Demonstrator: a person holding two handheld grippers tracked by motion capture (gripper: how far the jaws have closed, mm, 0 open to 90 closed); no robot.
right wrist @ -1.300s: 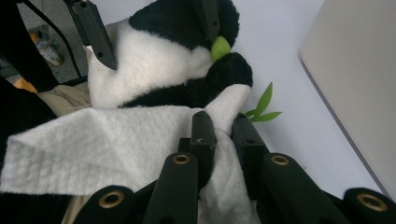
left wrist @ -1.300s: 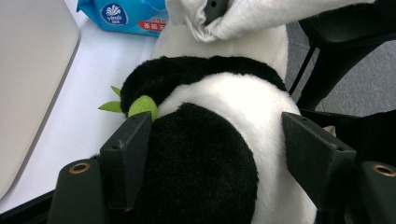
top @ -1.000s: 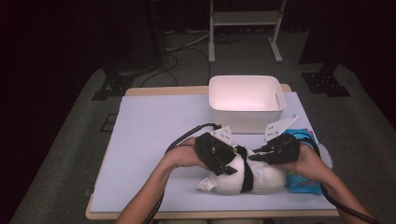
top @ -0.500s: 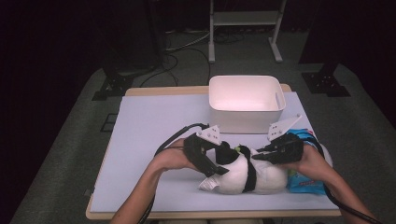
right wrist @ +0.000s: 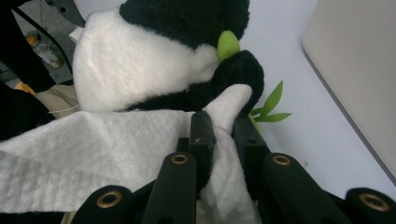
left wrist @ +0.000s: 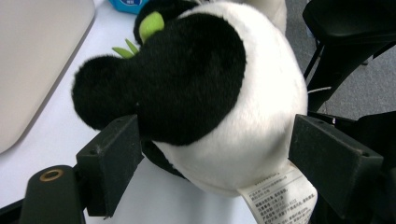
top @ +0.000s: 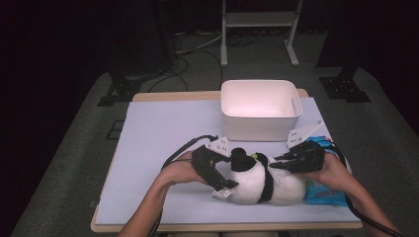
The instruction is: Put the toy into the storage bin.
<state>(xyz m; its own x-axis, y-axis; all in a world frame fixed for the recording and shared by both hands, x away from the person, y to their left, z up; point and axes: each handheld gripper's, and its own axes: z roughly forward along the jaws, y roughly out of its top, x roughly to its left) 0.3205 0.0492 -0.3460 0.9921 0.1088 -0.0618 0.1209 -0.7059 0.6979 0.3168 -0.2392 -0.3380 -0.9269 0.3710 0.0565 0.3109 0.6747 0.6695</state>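
My left gripper (top: 225, 178) sits at the plush panda's (top: 259, 180) bottom end, at about nine o'clock of the toy in the high view. Its jaws have just been opening and now stand wide. The panda's round white and black body lies between them in the left gripper view, (left wrist: 219, 107) with the right pad clear of the fur and the left pad at most brushing it — so I judge that I am steadying the toy rather than gripping it, boxing it in so that it cannot roll away.

My right gripper (right wrist: 219, 135) is pinched narrow on a fold of a white wipe (right wrist: 93, 149), held against the panda's fur (right wrist: 140, 60) near the green leaf sprig (right wrist: 273, 107). That grip keeps the cloth taut enough to rub with.

The panda lies on its side on the white table mat (top: 163, 133), toward six o'clock, with the white bin (top: 260, 109) at its twelve and a blue wipes packet (top: 323, 192) just beside it at three — close by for fresh sheets, I'd guess.
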